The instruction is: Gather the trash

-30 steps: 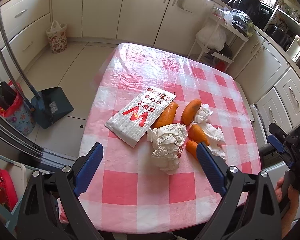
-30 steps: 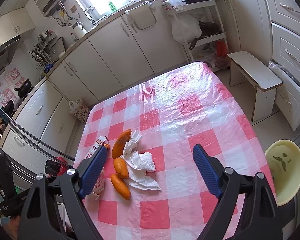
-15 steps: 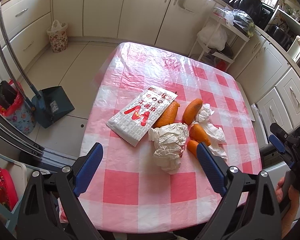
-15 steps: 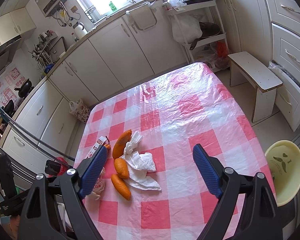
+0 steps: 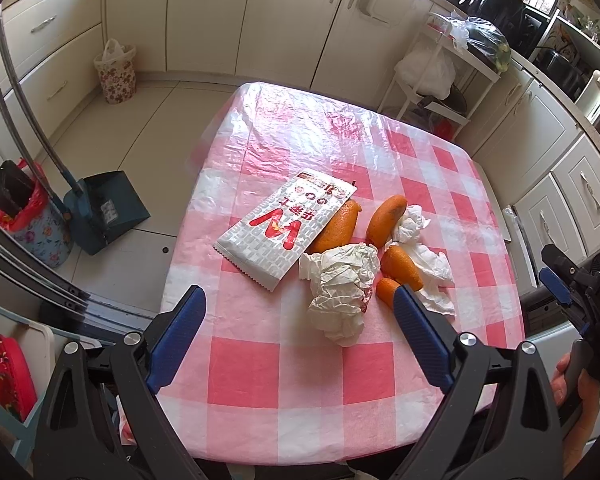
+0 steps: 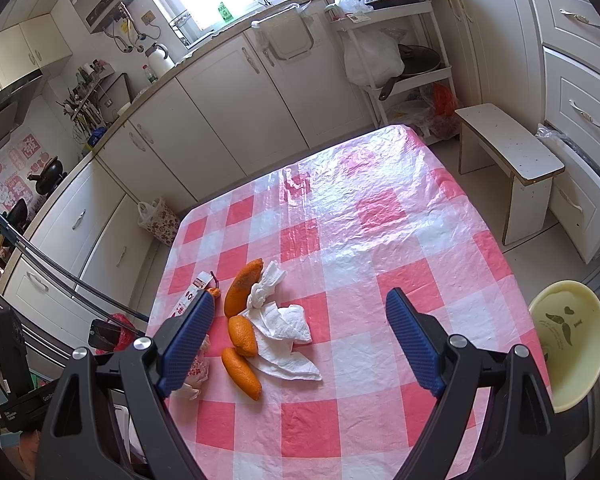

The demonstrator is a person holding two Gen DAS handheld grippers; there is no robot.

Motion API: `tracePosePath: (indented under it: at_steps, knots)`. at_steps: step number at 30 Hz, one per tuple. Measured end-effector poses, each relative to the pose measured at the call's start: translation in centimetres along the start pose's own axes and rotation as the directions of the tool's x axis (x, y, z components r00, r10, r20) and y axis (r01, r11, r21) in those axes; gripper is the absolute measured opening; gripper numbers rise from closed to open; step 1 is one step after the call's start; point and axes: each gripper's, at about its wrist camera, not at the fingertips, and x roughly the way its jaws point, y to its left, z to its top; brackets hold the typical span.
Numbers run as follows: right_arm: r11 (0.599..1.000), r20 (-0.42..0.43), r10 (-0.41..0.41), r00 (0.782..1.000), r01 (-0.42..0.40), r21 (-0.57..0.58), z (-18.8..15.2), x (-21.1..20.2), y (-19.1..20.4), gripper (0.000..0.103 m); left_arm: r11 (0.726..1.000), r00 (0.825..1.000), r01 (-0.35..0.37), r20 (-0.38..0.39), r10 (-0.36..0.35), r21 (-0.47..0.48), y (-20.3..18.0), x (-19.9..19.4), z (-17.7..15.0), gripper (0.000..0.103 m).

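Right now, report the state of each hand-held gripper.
Left hand-held gripper: open, holding nothing, above the table.
Right hand-held gripper: open, holding nothing, above the table.

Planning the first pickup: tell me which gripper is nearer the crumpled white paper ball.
Left. The left gripper hangs open just short of the crumpled paper ball, which lies between its fingers' lines. The right gripper hangs open farther off, with the ball mostly hidden behind its left finger.

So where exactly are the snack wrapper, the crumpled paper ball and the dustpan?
snack wrapper (image 5: 284, 232): left wrist view, middle of its printed face.
crumpled paper ball (image 5: 342, 292): left wrist view, centre of the wad.
dustpan (image 5: 108, 212): left wrist view, inside of its dark blue scoop.
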Motion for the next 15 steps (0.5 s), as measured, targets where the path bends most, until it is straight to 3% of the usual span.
tracePosePath:
  at_steps: [15]
  knots:
    - [1.0,0.0,-0.002,1.0,0.002,0.0,0.04,-0.06,-0.06,0.084,1.0,1.0,-0.001,-0.001,0.001,-0.001,0.09,0.02,-0.04,0.091]
